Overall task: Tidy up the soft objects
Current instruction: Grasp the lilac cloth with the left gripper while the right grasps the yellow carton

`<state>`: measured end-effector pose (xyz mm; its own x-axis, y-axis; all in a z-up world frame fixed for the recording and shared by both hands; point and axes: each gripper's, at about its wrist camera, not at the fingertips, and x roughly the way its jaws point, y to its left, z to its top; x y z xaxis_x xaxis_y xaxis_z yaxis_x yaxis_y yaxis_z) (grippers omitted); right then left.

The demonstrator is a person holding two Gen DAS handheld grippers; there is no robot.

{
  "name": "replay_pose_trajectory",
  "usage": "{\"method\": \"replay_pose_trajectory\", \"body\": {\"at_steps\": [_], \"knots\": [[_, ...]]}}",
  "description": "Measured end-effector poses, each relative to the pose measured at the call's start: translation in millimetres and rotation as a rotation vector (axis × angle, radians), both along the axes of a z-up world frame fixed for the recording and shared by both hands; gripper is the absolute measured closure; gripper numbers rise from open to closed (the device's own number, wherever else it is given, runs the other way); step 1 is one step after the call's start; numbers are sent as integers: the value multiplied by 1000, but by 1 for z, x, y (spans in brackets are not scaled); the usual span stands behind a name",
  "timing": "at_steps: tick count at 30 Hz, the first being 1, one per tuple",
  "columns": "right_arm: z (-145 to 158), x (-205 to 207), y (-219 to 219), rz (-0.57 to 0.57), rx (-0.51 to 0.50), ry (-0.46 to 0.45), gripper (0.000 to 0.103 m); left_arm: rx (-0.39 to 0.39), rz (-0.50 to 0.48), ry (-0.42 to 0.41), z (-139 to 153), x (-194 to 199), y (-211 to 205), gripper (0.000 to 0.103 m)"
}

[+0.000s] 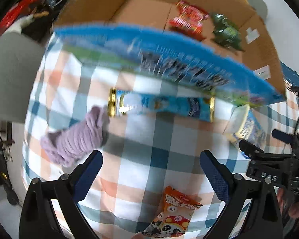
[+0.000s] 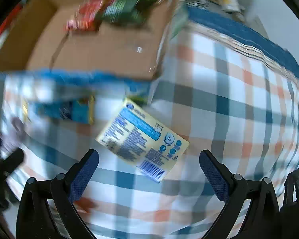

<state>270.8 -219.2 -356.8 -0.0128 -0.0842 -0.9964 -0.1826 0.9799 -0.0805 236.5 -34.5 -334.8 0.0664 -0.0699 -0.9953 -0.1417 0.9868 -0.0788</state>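
My left gripper (image 1: pixel 150 166) is open above the checked cloth, nothing between its fingers. A lilac yarn bundle (image 1: pixel 75 137) lies just ahead of its left finger. A long blue snack pack (image 1: pixel 161 104) lies further ahead, and an orange panda snack bag (image 1: pixel 174 215) sits low between the fingers. My right gripper (image 2: pixel 148 165) is open too, with a pale yellow and blue pack (image 2: pixel 143 143) just in front of it. The open cardboard box (image 1: pixel 149 8) holds a red packet (image 1: pixel 187 19) and a green packet (image 1: pixel 226 31). The same box (image 2: pixel 101 47) shows blurred in the right wrist view.
The box's blue printed front flap (image 1: pixel 169 59) hangs over the cloth. The right gripper's black frame (image 1: pixel 273 159) stands at the right edge of the left wrist view, beside the yellow and blue pack (image 1: pixel 247 127). A grey chair back (image 1: pixel 12 75) is at left. Checked cloth (image 2: pixel 239 103) stretches right.
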Motion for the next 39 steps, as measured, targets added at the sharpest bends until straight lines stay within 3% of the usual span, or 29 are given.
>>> {"method": "replay_pose_trajectory", "body": {"at_steps": [3, 6, 8, 11, 13, 14, 18, 24, 30, 37, 39], "knots": [[-25, 3, 7, 138, -32, 46, 1, 9, 6, 27, -13, -8, -3, 3], [-41, 6, 4, 139, -5, 72, 6, 27, -3, 34, -17, -15, -5, 3], [-40, 4, 1, 89, 14, 91, 13, 36, -9, 32, -16, -19, -4, 3], [-31, -5, -2, -21, 125, 163, 29, 42, -15, 27, -8, -27, 5, 3], [-27, -13, -3, -95, 201, 214, 29, 62, -17, 17, -3, -30, 15, 3], [-24, -14, -3, -119, 216, 198, 29, 77, -10, 10, 1, -33, 23, 3], [-26, -5, -2, -188, 122, 97, 28, 113, 34, 3, 6, -36, 53, 3], [-40, 2, -5, -297, 142, 133, 35, 125, 96, 15, 9, -28, 101, 3], [-24, -22, 3, -281, 176, 153, 37, 188, -62, 30, 1, -10, 113, 3], [-29, -26, 24, -269, 172, 159, 37, 197, -311, 153, -54, 9, 96, 3], [-32, -24, 23, -263, 168, 159, 37, 151, -321, 176, -62, 10, 93, 22]]}}
